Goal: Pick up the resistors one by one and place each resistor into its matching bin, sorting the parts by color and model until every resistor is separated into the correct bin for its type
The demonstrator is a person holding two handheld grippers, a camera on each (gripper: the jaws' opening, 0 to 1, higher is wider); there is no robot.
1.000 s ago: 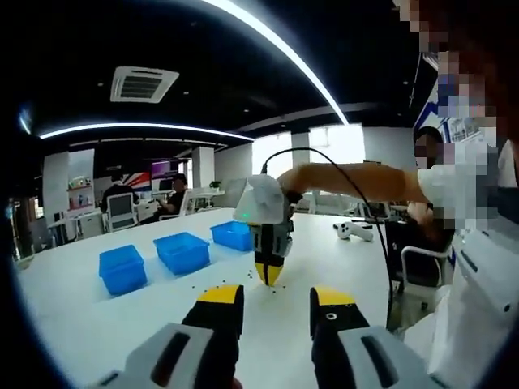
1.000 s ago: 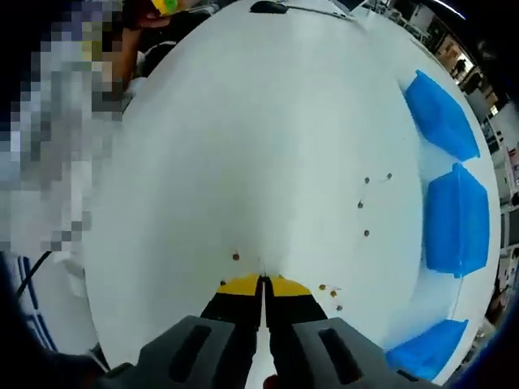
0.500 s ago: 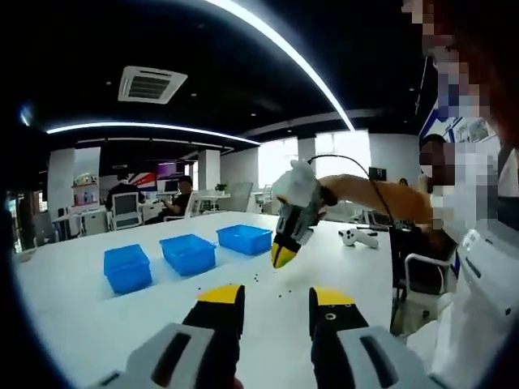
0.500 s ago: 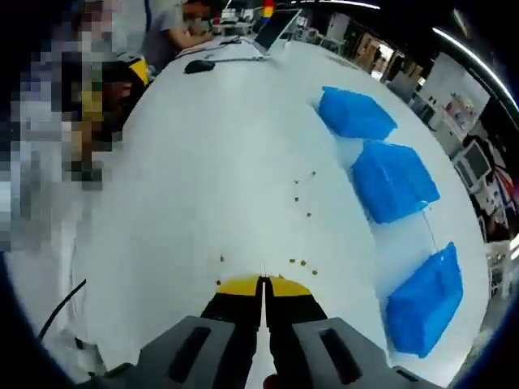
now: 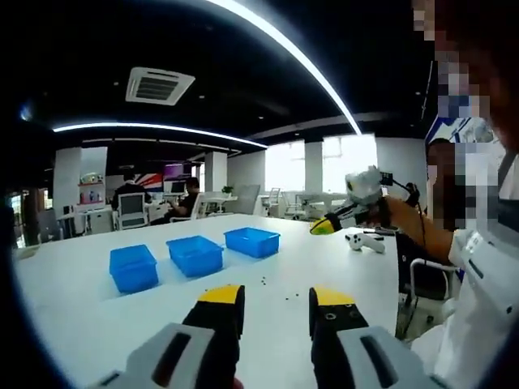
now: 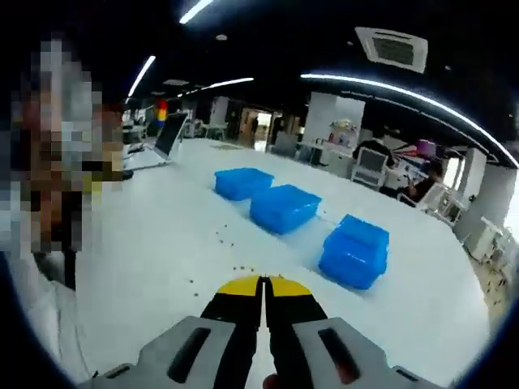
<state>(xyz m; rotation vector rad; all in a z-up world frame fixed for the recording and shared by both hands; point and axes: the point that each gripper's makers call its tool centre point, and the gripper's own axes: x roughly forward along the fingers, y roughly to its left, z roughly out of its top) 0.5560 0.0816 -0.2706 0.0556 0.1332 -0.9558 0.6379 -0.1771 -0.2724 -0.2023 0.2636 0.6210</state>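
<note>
Left gripper (image 5: 276,296): jaws well apart, nothing between them; held low over the white table (image 5: 73,308)
Right gripper (image 6: 263,284): jaws pressed together, possibly pinching a resistor, too small to tell; seen at 2 o'clock in the left gripper view, raised, roughly level
Resistors (image 6: 235,269): scattered on the table, near the three blue bins (image 6: 284,207)

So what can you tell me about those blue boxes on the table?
There are three blue bins, all the same bright blue and plastic-looking, with open tops and thin rims. They sit in a row on the white table, close together with small gaps between them. In the right gripper view the same bins look slightly see-through. I cannot tell if anything is inside them. Tiny dark resistors lie scattered on the table in front of them, not touching. Neither gripper is touching the bins.
</note>
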